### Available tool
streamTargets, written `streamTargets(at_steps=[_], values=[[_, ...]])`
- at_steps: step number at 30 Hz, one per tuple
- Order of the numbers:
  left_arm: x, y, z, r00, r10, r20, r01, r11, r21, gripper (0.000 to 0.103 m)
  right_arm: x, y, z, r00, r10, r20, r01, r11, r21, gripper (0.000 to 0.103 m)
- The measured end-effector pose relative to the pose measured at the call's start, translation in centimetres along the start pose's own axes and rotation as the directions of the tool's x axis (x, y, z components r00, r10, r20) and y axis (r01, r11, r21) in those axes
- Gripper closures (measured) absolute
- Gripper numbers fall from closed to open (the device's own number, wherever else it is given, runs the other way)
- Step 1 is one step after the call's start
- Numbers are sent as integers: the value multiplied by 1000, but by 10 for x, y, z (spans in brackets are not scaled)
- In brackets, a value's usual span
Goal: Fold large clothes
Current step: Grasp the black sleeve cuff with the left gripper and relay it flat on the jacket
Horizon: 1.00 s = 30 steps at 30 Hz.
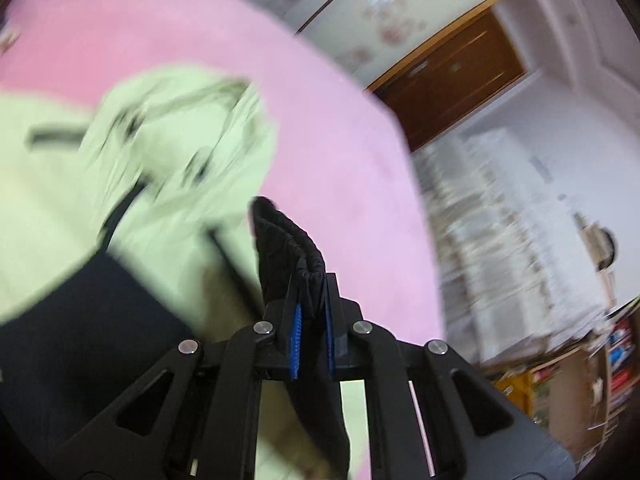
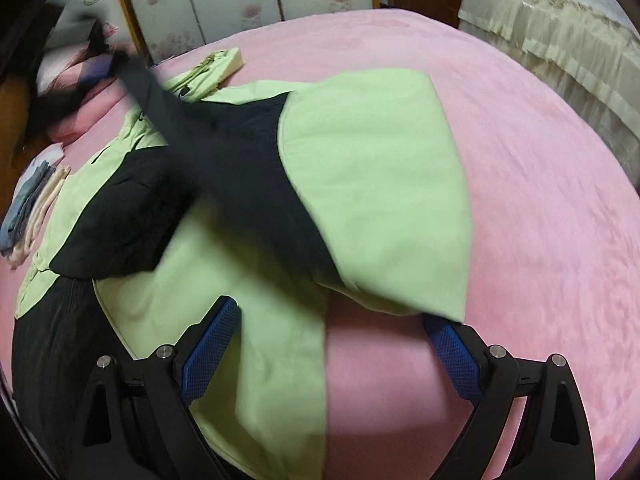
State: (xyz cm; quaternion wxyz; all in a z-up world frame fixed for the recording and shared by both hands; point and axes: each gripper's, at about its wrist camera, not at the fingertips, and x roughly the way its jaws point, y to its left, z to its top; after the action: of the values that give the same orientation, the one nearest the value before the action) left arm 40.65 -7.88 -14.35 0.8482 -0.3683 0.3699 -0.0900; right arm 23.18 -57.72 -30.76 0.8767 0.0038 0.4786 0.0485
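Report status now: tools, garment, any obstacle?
Left tool shut on black cuff. Right tool open. Jacket on bed. No obstacle seen.

Each claw (image 1: 312, 280) (image 2: 332, 324) has black linkage arms, silver rivets and blue ribbed pads.

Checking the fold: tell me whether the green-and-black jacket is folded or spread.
Partly folded: the jacket lies spread on the pink bed, one black sleeve lifted.
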Motion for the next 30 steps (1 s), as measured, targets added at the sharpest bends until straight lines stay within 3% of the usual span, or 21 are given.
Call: streamTargets(at_steps=[3, 6, 9, 11, 13, 15, 17, 19, 20, 21, 23, 25, 26, 28, 30], values=[[-20, -17, 40, 994, -36, 101, 32, 999, 40, 97, 3, 9, 10, 1000, -19, 20, 20, 999, -50, 8], [-58, -8, 74, 976, -32, 213, 21, 998, 54, 97, 13, 14, 20, 999, -46, 18, 47, 996, -72, 8], [-90, 18, 95, 955, 41, 295, -57, 997, 46, 97, 18, 19, 28, 995, -97, 21, 98, 993, -65, 8], [-104, 45, 102, 940, 130, 315, -147, 989, 31, 97, 21, 17, 30, 992, -122, 28, 124, 990, -71, 8], [-108, 74, 102, 934, 211, 289, -225, 974, 14, 97, 23, 13, 33, 988, -153, 31, 155, 986, -70, 8], [-104, 113, 92, 918, 338, 207, -345, 939, -4, 97, 24, 7, 36, 988, -153, 27, 154, 987, -46, 8], [-94, 149, 73, 894, 435, 110, -436, 900, -15, 97, 24, -1, 41, 991, -129, 23, 129, 992, 5, 8], [-86, 183, 52, 857, 514, 43, -513, 858, -37, 97, 13, -13, 41, 995, -90, 38, 88, 995, 50, 8], [-84, 200, 41, 837, 548, 1, -547, 835, -58, 97, 8, -14, 40, 995, -84, 55, 81, 995, 57, 8], [-82, 212, 34, 828, 559, -30, -560, 825, -76, 97, 1, -14, 41, 994, -82, 75, 78, 995, 55, 8], [-85, 231, 15, 833, 549, -69, -554, 824, -118, 97, -10, -12, 40, 992, -85, 94, 82, 996, 30, 13], [-88, 242, 0, 841, 534, -80, -540, 830, -140, 96, -21, -10, 43, 994, -57, 95, 57, 998, 2, 29], [-88, 244, -3, 840, 535, -84, -542, 830, -133, 96, -25, -8, 43, 994, -49, 94, 50, 999, -13, 32], [-85, 237, -6, 839, 537, -85, -543, 832, -109, 96, -31, 6, 44, 995, -35, 93, 38, 999, -36, 51], [-89, 226, -8, 852, 519, -66, -523, 849, -73, 97, -28, 13, 50, 996, -15, 92, 16, 1000, -16, 59]])
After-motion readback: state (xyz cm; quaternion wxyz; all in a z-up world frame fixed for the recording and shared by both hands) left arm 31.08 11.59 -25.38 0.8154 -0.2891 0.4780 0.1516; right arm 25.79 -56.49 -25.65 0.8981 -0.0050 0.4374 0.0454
